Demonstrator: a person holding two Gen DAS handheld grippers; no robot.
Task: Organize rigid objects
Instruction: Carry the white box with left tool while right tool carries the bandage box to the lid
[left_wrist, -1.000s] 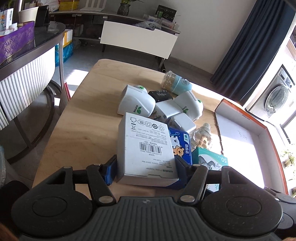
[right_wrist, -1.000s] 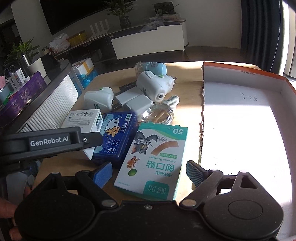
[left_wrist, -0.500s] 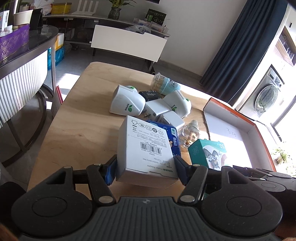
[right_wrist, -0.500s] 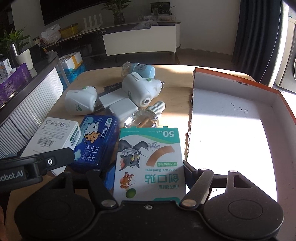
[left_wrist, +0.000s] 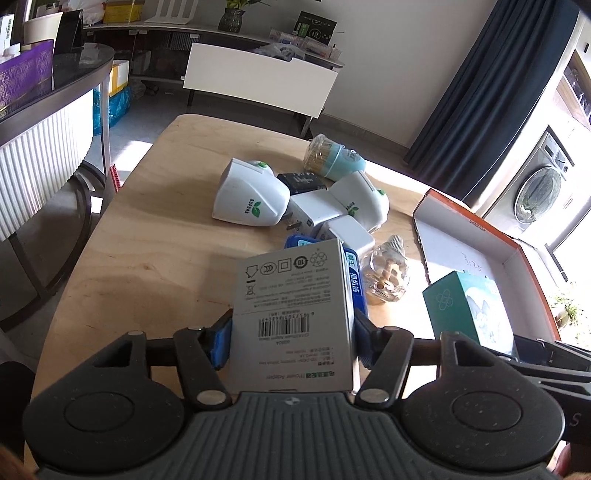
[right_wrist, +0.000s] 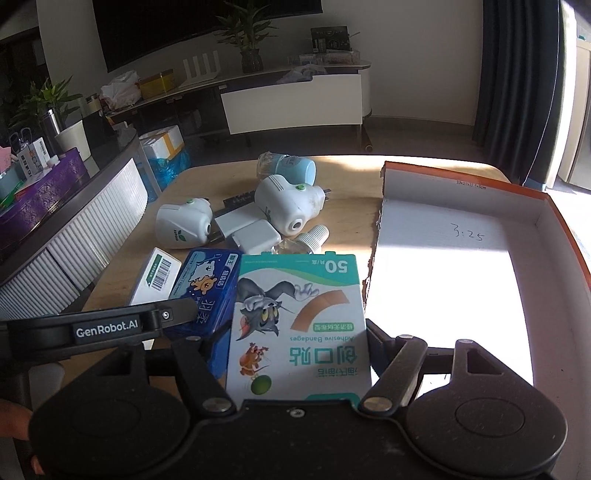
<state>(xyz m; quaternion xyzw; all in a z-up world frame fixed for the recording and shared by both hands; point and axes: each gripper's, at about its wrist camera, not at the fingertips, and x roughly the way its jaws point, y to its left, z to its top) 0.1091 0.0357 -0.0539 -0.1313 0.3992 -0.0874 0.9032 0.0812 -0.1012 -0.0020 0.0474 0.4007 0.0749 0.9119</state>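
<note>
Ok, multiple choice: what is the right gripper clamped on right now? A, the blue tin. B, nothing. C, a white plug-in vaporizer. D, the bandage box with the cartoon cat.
D: in the right wrist view the right gripper has both pads pressed against the bandage box.

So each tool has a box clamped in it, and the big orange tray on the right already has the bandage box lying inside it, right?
Not quite. The right wrist view shows the orange tray holding nothing; the bandage box is clamped in the right tool. The left tool grips the white box.
</note>
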